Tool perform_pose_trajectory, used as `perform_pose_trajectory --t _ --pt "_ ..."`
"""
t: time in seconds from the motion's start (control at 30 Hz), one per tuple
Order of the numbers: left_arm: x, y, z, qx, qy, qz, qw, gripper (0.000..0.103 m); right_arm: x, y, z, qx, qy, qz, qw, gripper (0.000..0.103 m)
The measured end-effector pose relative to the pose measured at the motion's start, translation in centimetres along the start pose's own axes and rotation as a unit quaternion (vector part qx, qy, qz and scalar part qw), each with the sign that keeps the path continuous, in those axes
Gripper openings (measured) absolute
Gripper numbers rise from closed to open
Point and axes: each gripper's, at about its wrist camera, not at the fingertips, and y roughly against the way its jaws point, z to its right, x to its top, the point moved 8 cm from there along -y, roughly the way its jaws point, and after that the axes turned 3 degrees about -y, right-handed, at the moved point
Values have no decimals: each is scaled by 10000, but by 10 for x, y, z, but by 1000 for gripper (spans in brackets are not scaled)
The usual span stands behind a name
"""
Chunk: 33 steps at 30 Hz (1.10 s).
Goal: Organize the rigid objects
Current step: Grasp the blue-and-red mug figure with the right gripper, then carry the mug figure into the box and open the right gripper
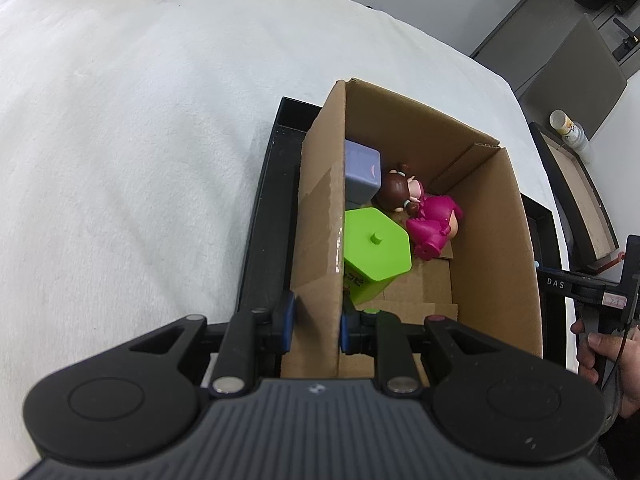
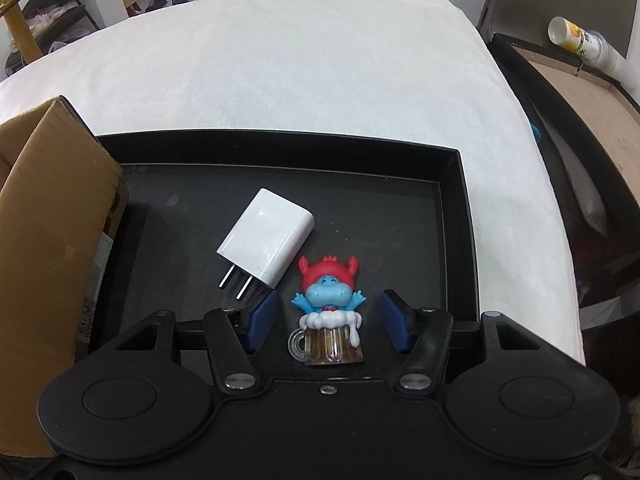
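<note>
My left gripper [image 1: 317, 326] is shut on the left wall of a cardboard box [image 1: 320, 216], one blue pad on each side of it. Inside the box lie a green hexagonal container [image 1: 376, 250], a lilac cube [image 1: 362, 168] and a doll in a pink dress [image 1: 424, 212]. The box stands in a black tray [image 1: 268, 216]. In the right wrist view my right gripper [image 2: 328, 322] is open around a blue figurine in a beer mug [image 2: 328, 316], which stands upright in the black tray [image 2: 452, 216]. A white plug charger [image 2: 266, 236] lies just beyond it.
The tray rests on a white cloth-covered table [image 2: 304, 64]. The box wall [image 2: 56, 216] stands at the tray's left. A wooden-bottomed tray with a white bottle [image 2: 580, 40] sits off the table's right edge. The other handle and a hand [image 1: 600, 320] show at the right.
</note>
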Motion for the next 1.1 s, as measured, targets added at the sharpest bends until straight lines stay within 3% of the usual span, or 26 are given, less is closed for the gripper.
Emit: perform_pose_trajectory --t 0.07,1.1 --pt "0 0 0 -1 5 4 10000 20 0 2 0 -2 40 25 10000 39" --pt "-2 6 -2 -21 106 151 9998 21 -2 79 -2 -50 -41 419 9991 39"
